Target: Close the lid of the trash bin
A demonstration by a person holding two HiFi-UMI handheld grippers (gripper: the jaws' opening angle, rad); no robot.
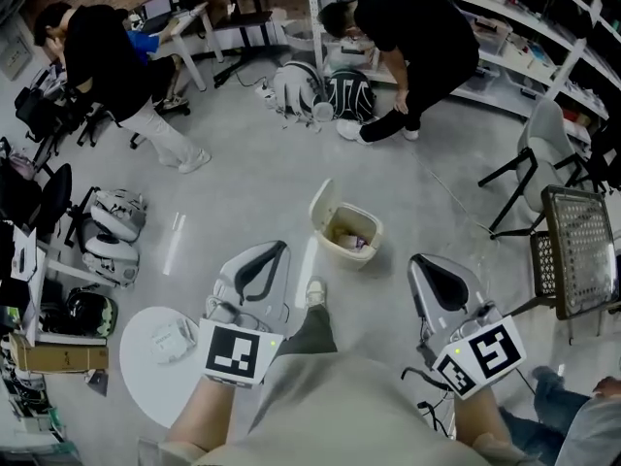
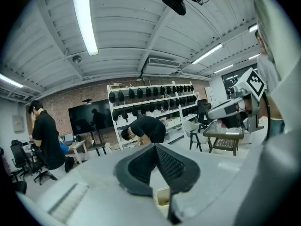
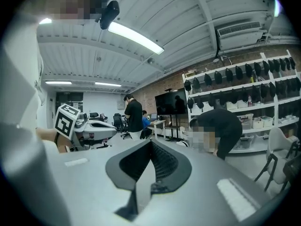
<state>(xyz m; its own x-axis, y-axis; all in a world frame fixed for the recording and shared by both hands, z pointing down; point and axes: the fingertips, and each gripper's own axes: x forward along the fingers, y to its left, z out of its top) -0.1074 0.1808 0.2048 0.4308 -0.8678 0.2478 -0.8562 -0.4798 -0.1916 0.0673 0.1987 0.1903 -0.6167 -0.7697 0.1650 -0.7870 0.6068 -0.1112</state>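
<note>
A small cream trash bin (image 1: 351, 236) stands on the grey floor ahead of me, with rubbish inside. Its lid (image 1: 322, 205) is swung up and stands upright at the bin's far left side. My left gripper (image 1: 280, 246) hovers just left of and nearer than the bin, jaws shut and holding nothing. My right gripper (image 1: 416, 259) hangs to the bin's right, also shut and empty. In the left gripper view the gripper (image 2: 154, 146) points across the room, and a bit of the bin (image 2: 163, 196) shows below its jaws. The right gripper (image 3: 151, 141) faces the room too.
A round white table (image 1: 146, 377) sits at my lower left. A mesh-seat chair (image 1: 574, 249) and a white chair (image 1: 543, 153) stand at the right. Two people (image 1: 417, 37) bend over bags and helmets (image 1: 320, 90) at the back. My own shoe (image 1: 315, 292) is near the bin.
</note>
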